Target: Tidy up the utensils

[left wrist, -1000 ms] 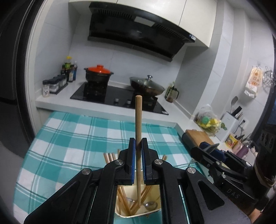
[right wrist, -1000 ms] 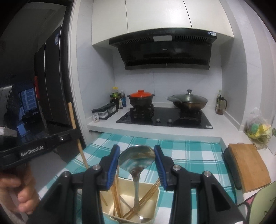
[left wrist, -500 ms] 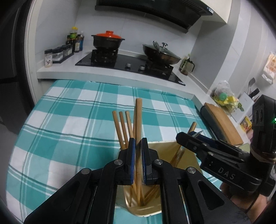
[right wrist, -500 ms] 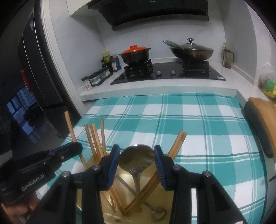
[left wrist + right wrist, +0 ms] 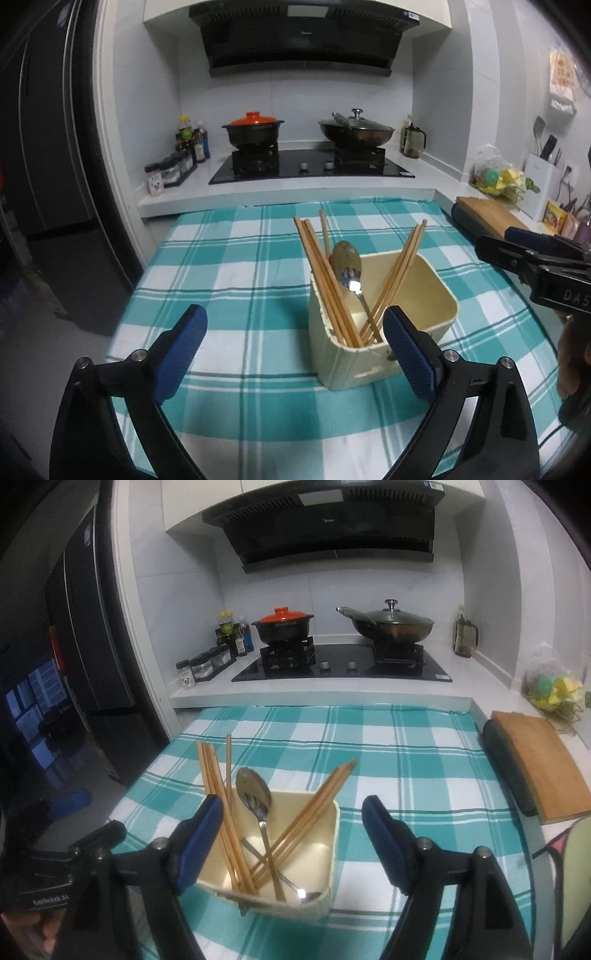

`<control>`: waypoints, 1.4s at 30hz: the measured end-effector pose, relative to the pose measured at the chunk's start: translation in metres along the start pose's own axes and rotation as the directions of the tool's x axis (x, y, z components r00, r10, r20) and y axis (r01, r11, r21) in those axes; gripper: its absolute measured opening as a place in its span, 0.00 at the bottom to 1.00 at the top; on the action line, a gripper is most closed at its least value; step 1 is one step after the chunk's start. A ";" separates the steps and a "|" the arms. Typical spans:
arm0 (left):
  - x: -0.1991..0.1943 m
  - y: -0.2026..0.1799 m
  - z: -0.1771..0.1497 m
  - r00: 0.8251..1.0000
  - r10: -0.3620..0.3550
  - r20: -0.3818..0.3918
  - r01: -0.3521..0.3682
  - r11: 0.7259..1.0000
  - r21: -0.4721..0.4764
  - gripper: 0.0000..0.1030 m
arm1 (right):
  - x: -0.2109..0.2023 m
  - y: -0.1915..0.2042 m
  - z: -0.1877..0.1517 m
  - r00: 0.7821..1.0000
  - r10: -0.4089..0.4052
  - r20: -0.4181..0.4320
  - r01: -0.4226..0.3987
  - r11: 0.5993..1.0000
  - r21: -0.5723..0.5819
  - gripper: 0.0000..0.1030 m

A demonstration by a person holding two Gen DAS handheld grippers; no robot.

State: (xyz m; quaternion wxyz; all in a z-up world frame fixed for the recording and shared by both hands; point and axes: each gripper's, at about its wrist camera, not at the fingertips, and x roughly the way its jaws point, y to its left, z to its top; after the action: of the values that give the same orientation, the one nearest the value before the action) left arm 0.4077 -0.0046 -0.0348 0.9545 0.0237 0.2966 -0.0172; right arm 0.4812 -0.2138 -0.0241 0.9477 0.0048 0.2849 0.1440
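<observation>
A cream rectangular holder point(image 5: 417, 295) point(image 5: 332, 834) stands on the teal checked cloth. Several wooden chopsticks point(image 5: 325, 280) point(image 5: 218, 786) lean in it, some to the left, some to the right point(image 5: 404, 264) point(image 5: 314, 805). A metal spoon point(image 5: 345, 260) point(image 5: 255, 794) stands bowl-up among them, and a second spoon point(image 5: 295, 888) lies on the holder's floor. My left gripper point(image 5: 293, 352) is open and empty, just in front of the holder. My right gripper point(image 5: 291, 842) is open and empty, its fingers either side of the holder's near end.
A white counter with a black hob point(image 5: 310, 166) lies beyond the cloth, with a red-lidded pot point(image 5: 253, 129), a lidded wok point(image 5: 356, 131) and spice jars point(image 5: 170, 171). A wooden board point(image 5: 543, 764) lies at the right edge. A dark fridge point(image 5: 74, 646) stands left.
Both grippers have opened and pulled back. The left let go of a chopstick and the right let go of the spoon; both now stand in the holder.
</observation>
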 end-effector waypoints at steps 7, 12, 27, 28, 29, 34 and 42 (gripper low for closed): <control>-0.041 -0.020 -0.029 0.998 0.056 0.022 -0.057 0.997 0.057 0.98 | -0.064 0.013 -0.051 0.997 -0.073 0.029 0.074 0.996 -0.056 0.78; -0.066 -0.030 -0.047 0.989 0.125 0.080 -0.129 0.990 0.055 1.00 | -0.091 0.017 -0.075 0.991 -0.124 0.052 0.126 0.991 -0.038 0.81; -0.121 -0.024 -0.085 0.995 0.097 -0.013 -0.097 0.995 -0.008 1.00 | -0.143 0.037 -0.126 0.990 -0.138 0.011 0.138 0.990 0.007 0.81; -0.122 -0.023 -0.086 0.996 0.090 -0.027 -0.090 0.996 -0.009 1.00 | -0.148 0.041 -0.128 0.989 -0.144 0.013 0.144 0.990 -0.006 0.81; -0.124 -0.022 -0.088 0.996 0.080 -0.039 -0.081 0.997 -0.015 1.00 | -0.153 0.046 -0.129 0.989 -0.146 0.016 0.146 0.989 -0.018 0.81; -0.134 -0.018 -0.092 0.994 0.090 -0.055 -0.091 0.996 -0.014 1.00 | -0.172 0.059 -0.129 0.990 -0.137 0.032 0.138 0.990 -0.030 0.81; -0.137 -0.018 -0.091 0.994 0.084 -0.065 -0.085 0.996 -0.013 1.00 | -0.181 0.071 -0.126 0.988 -0.151 0.039 0.153 0.987 -0.051 0.81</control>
State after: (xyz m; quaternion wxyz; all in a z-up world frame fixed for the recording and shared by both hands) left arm 0.2422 -0.0144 -0.0329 0.9446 0.0292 0.3259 0.0263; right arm 0.2502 -0.2051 -0.0258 0.9605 -0.0398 0.2640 0.0787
